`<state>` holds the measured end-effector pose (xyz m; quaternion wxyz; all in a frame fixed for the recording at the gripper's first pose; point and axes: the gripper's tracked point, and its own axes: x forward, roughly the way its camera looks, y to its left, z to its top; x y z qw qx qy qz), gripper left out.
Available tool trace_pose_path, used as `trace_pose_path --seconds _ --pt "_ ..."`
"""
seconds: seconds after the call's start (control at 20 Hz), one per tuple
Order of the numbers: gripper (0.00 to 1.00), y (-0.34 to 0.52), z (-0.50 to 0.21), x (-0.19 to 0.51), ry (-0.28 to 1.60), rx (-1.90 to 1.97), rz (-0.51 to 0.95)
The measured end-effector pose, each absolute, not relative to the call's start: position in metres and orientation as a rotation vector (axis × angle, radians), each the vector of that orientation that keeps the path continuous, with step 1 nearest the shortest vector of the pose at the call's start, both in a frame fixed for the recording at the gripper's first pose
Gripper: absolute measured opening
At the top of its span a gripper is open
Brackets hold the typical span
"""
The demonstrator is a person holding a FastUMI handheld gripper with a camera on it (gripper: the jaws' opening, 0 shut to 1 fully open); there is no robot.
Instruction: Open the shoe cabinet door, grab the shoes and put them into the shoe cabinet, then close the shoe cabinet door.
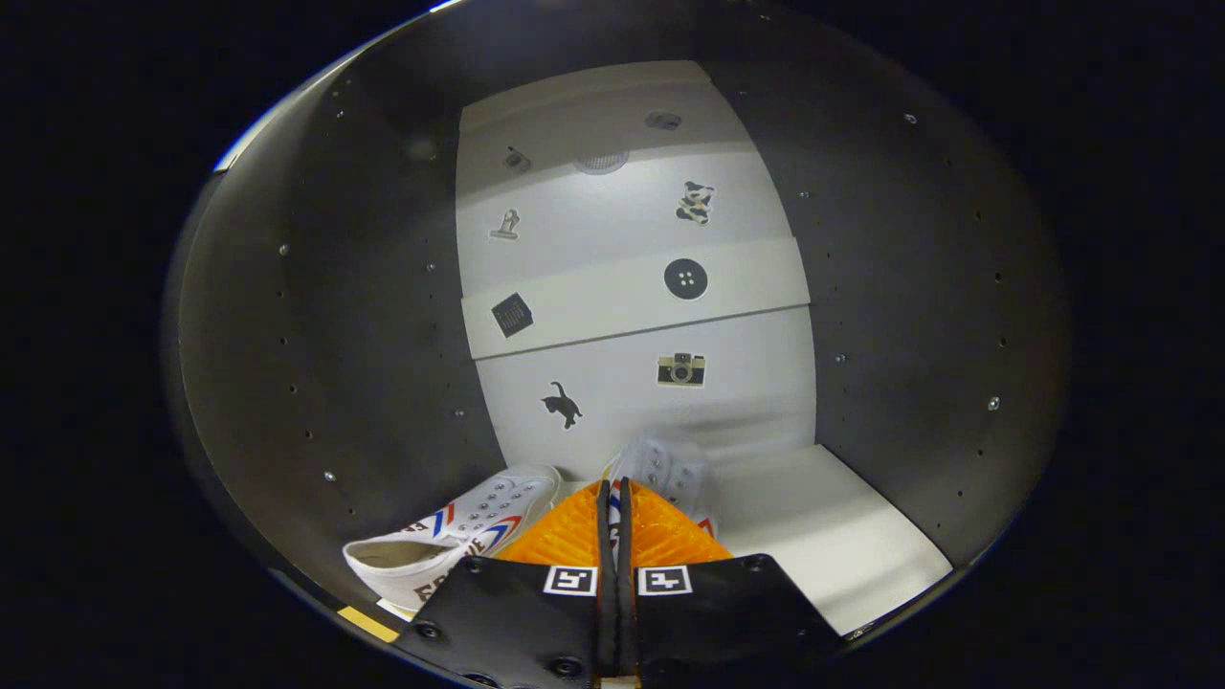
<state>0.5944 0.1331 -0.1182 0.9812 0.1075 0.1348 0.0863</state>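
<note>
In the gripper view my fingers point(612, 522) are nearly closed on a thin edge of the right shoe point(670, 474), which sits on the cabinet floor point(823, 536) just ahead of them; its mate, the left shoe point(459, 536), lies tipped on its side just left of the fingers, near the dark side wall point(364, 364). Both are soft white canvas with metal eyelets and striped trim, the floor and shelf point(612, 306) smooth pale board. I judge that pulling back without releasing would drag the shoe out, since canvas snags easily.
</note>
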Motion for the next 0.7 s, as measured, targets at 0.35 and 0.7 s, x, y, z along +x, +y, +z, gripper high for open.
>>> trace_pose_path --seconds 0.35,0.7 --pt "0.03 0.142 -0.101 0.568 0.272 0.15 0.183" --pt "0.65 0.153 -0.068 0.472 0.235 0.013 0.25"
